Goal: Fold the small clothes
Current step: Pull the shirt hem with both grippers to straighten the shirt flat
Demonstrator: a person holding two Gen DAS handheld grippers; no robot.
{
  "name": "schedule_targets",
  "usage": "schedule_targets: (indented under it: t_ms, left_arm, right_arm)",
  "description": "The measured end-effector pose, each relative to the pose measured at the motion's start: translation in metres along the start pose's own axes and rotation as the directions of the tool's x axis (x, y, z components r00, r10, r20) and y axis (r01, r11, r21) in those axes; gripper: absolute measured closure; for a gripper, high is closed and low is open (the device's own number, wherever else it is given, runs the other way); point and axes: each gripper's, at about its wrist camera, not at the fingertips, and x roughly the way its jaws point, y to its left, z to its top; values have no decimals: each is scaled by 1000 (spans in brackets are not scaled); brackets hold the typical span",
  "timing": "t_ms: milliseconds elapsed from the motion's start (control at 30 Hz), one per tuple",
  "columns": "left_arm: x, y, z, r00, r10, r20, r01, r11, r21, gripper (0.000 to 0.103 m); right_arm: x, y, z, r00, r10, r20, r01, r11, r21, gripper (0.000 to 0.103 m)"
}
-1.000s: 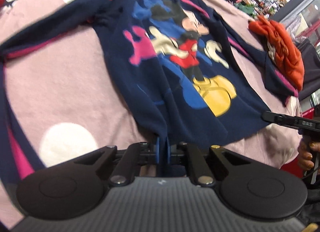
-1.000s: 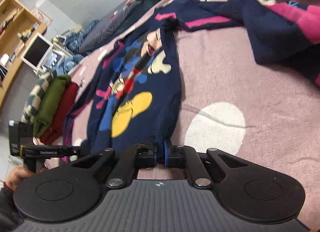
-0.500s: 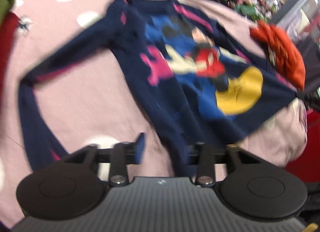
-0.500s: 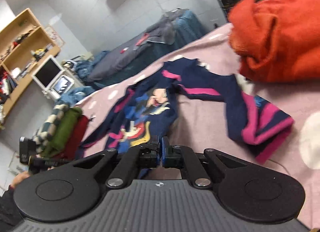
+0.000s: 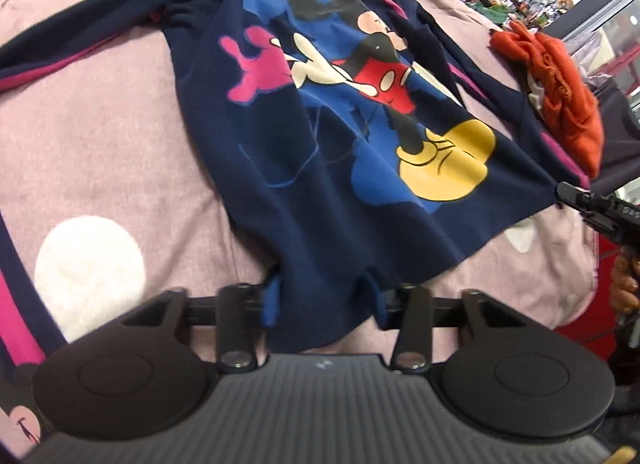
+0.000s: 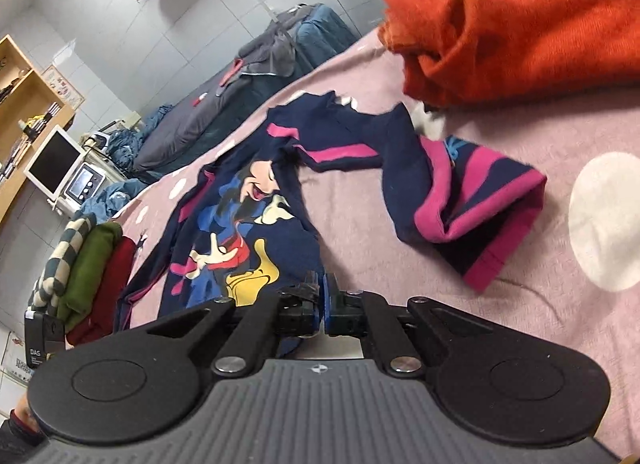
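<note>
A navy sweatshirt [image 5: 320, 152] with a cartoon mouse print lies face up on the pink blanket [image 5: 100, 136]. Its bottom hem bunches between the blue pads of my left gripper [image 5: 324, 302], whose jaws stand apart and are closing. My right gripper [image 6: 322, 304] is shut on the hem's other corner. The left wrist view shows that right gripper [image 5: 564, 194] pulling the corner taut toward the right. One sleeve [image 6: 460, 204] with pink stripes lies crumpled beside the body. The other sleeve [image 5: 60, 64] stretches out to the left.
A crumpled orange garment [image 6: 520, 16] lies on the blanket just past the sleeve. A stack of folded clothes [image 6: 88, 264], checked, green and red, sits at the blanket's far side. The bed's edge [image 5: 576, 296] drops off near the right gripper. Shelves and a monitor [image 6: 52, 164] stand beyond.
My left gripper let go of the hem, opened wide, and now its jaws stand narrower around the hem. My right gripper stayed shut, rose and drew the hem corner outward, spreading the body flatter.
</note>
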Motion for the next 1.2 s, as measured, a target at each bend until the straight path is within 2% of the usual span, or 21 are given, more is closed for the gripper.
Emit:
schedule_targets:
  t_ms: [33, 67, 100, 300, 433, 533, 667, 767, 867, 1000, 1200]
  left_arm:
    - [0, 0, 1, 1000, 12, 16, -11, 1000, -8, 79]
    - [0, 2, 1, 999, 5, 37, -3, 1000, -31, 94]
    - [-1, 5, 0, 999, -13, 46, 15, 999, -51, 97]
    - [-22, 13, 4, 991, -95, 98, 96, 995, -13, 99]
    - [-67, 37, 16, 973, -146, 181, 157, 986, -53, 99]
    - [-101, 53, 17, 973, -113, 203, 122, 992, -33, 99]
    - [-101, 64, 11, 986, -88, 140, 91, 996, -15, 99]
    - [-76, 62, 3, 998, -59, 21, 59, 998, 29, 99]
    - [-46, 64, -6, 998, -26, -65, 28, 999, 24, 99]
    - [-39, 72, -9, 997, -28, -76, 26, 999, -23, 99]
    - [-38, 77, -7, 996, -18, -87, 16, 1000, -19, 95]
  right_arm:
    - [0, -1, -1, 1000, 1, -2, -1, 1000, 4, 99]
    - [0, -1, -2, 1000, 1, -3, -1, 1000, 6, 99]
    - [-1, -1, -3, 1000, 3, -5, -3, 1000, 9, 99]
    - [-5, 2, -2, 1000, 9, 3, -9, 1000, 10, 99]
    - [-20, 12, 5, 998, 63, 9, -63, 998, -9, 99]
    - [-38, 23, 11, 996, 91, 15, -90, 995, -32, 100]
    - [-44, 35, 6, 994, 105, -43, -108, 990, -91, 100]
    - [-30, 35, -6, 994, 19, -111, -32, 992, -121, 101]
    - [-18, 24, -18, 987, -16, -163, -2, 994, -109, 100]
    - [-2, 14, -32, 973, -73, -218, 50, 993, -112, 100]
    - [13, 9, -40, 961, -129, -244, 94, 984, -151, 100]
